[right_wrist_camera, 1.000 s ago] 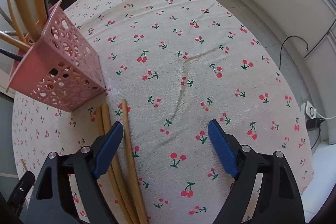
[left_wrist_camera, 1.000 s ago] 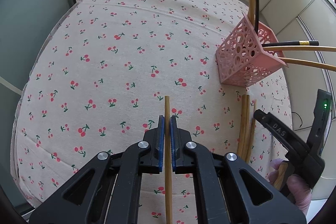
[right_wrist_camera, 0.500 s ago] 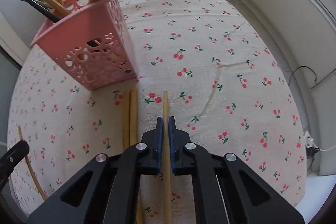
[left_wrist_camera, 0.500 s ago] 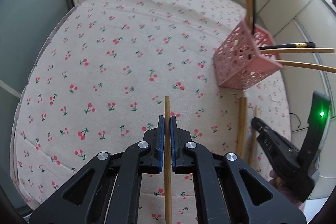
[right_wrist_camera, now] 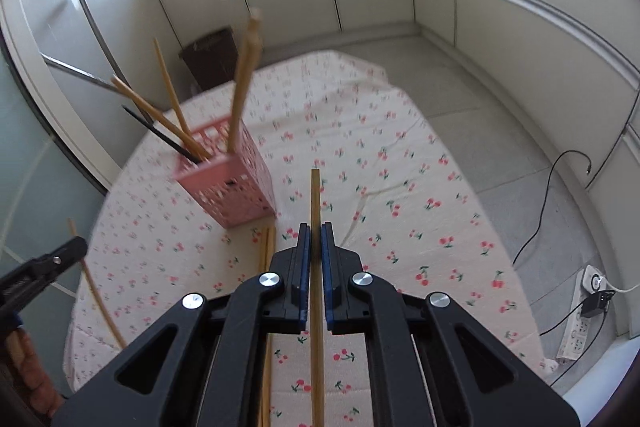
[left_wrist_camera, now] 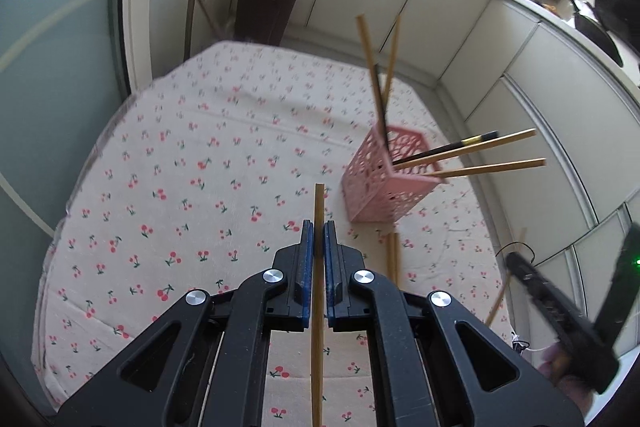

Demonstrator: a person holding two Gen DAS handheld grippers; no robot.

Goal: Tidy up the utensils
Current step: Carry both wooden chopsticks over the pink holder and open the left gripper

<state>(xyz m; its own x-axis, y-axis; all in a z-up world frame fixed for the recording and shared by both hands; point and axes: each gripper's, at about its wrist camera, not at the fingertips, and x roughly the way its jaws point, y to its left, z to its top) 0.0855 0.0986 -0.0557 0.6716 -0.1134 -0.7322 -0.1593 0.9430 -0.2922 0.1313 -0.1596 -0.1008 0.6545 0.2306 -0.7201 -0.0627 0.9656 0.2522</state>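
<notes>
My left gripper (left_wrist_camera: 319,227) is shut on a wooden chopstick (left_wrist_camera: 319,203), held above the cherry-print tablecloth (left_wrist_camera: 192,187). My right gripper (right_wrist_camera: 315,229) is shut on another wooden chopstick (right_wrist_camera: 315,195), also lifted off the cloth. A pink perforated holder (left_wrist_camera: 380,183) (right_wrist_camera: 232,183) stands ahead with several wooden chopsticks and a black one leaning out of it. Two wooden chopsticks (left_wrist_camera: 394,255) (right_wrist_camera: 267,247) lie on the cloth in front of the holder. In the left wrist view the right gripper (left_wrist_camera: 560,307) shows at the right edge; in the right wrist view the left gripper (right_wrist_camera: 40,267) shows at the left edge.
The round table ends close behind the holder, where a dark bin (left_wrist_camera: 266,11) stands on the floor by white cabinets. A power strip (right_wrist_camera: 580,323) and cables lie on the floor right of the table. A glass door (left_wrist_camera: 52,87) is to the left.
My right gripper closed on one of the chopsticks lying by the holder and lifted it. Both grippers rose and tilted up, so the table looks farther away.
</notes>
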